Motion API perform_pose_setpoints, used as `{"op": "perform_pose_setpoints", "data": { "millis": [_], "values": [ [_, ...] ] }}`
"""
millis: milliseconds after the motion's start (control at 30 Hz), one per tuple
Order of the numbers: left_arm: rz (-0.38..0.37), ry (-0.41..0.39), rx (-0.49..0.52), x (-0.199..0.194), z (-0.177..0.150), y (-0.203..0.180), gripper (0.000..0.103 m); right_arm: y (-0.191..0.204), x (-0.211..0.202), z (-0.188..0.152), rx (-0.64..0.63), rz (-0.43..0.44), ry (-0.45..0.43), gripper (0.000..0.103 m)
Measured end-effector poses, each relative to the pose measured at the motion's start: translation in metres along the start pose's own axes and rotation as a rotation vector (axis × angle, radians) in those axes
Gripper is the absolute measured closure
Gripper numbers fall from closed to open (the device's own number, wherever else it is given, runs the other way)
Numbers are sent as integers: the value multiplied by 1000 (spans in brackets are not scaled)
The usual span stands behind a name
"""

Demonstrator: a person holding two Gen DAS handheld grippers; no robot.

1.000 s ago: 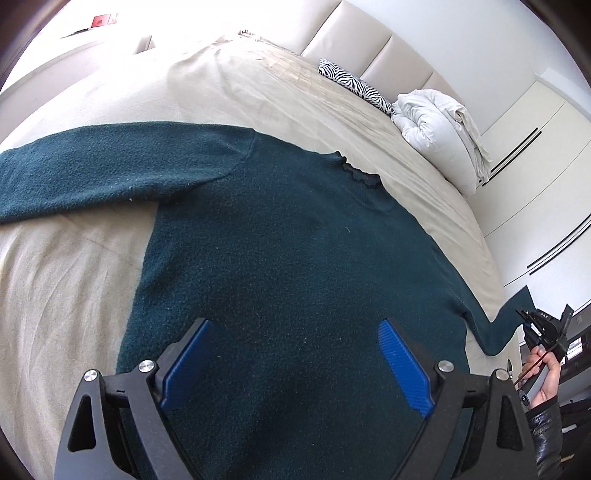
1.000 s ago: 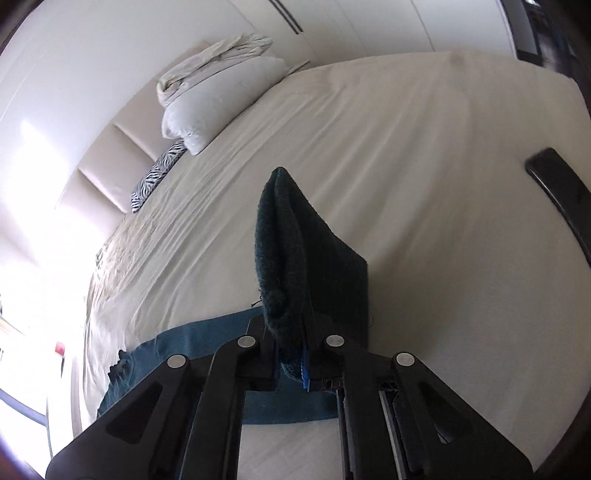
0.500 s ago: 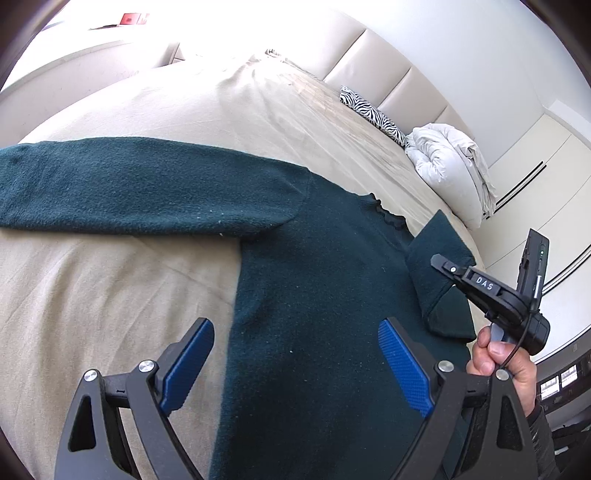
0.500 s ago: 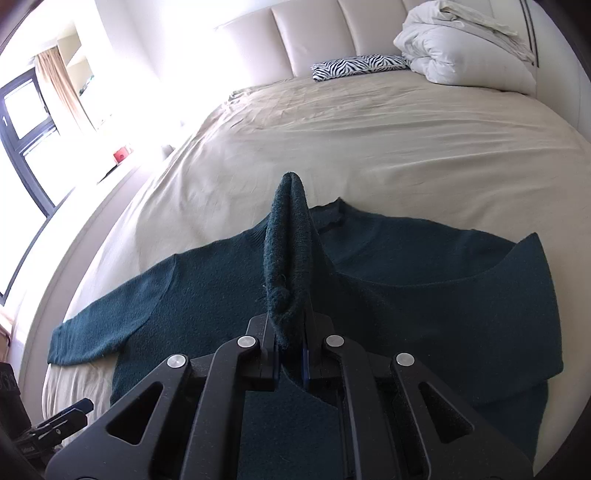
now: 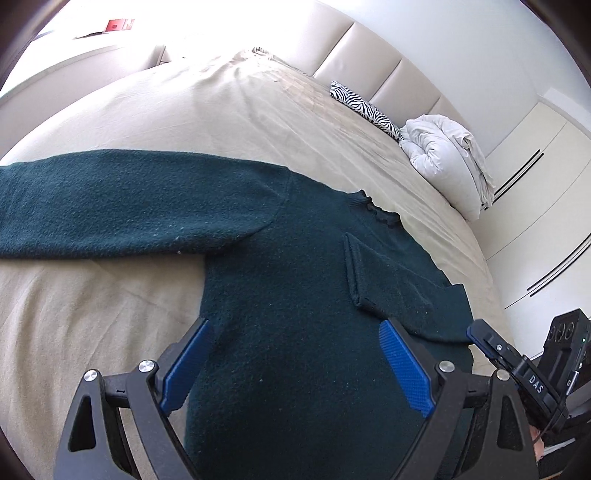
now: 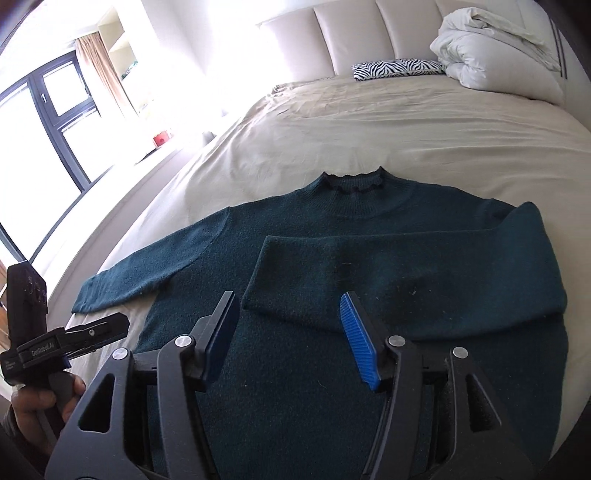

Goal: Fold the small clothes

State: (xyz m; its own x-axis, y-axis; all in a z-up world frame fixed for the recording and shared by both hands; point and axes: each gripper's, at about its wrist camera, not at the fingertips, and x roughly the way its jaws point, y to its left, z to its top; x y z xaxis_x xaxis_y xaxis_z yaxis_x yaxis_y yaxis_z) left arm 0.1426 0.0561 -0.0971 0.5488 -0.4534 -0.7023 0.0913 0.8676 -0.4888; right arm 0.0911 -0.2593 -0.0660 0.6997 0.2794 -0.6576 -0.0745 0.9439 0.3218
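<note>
Duvet (image 6: pixel 495 48) and zebra pillow (image 6: pixel 399 68) by the headboard; sweater (image 6: pixel 332 295) flat on beige bed (image 6: pixel 406 129); both grippers' jaws open, left gripper (image 5: pixel 295 365), right gripper (image 6: pixel 291 332)

Both wrist views look down close over the same sweater (image 5: pixel 295 295) (image 6: pixel 369 229) on the bed (image 5: pixel 221 110), toward the headboard (image 6: pixel 369 37).

Beige bed (image 6: pixel 424 122), padded headboard (image 6: pixel 354 33), zebra pillow (image 6: pixel 397 69), white duvet (image 6: pixel 495 48), sunlit window (image 6: pixel 48 122), perhaps wardrobe doors (image 5: pixel 535 206)
</note>
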Motion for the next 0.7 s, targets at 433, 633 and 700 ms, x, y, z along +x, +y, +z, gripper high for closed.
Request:
{"op": "perform_pose_setpoints", "data": {
  "millis": [433, 633, 700],
  "values": [
    [34, 180, 114, 127, 54, -70, 34, -124, -99, -18, 253, -38, -114, 47],
    [80, 186, 191, 143, 56, -90, 60, -157, -110, -24, 285, -53, -122, 47],
    [101, 183, 220, 146, 54, -95, 68, -166, -109, -25, 306, -55, -123, 47]
  ]
}}
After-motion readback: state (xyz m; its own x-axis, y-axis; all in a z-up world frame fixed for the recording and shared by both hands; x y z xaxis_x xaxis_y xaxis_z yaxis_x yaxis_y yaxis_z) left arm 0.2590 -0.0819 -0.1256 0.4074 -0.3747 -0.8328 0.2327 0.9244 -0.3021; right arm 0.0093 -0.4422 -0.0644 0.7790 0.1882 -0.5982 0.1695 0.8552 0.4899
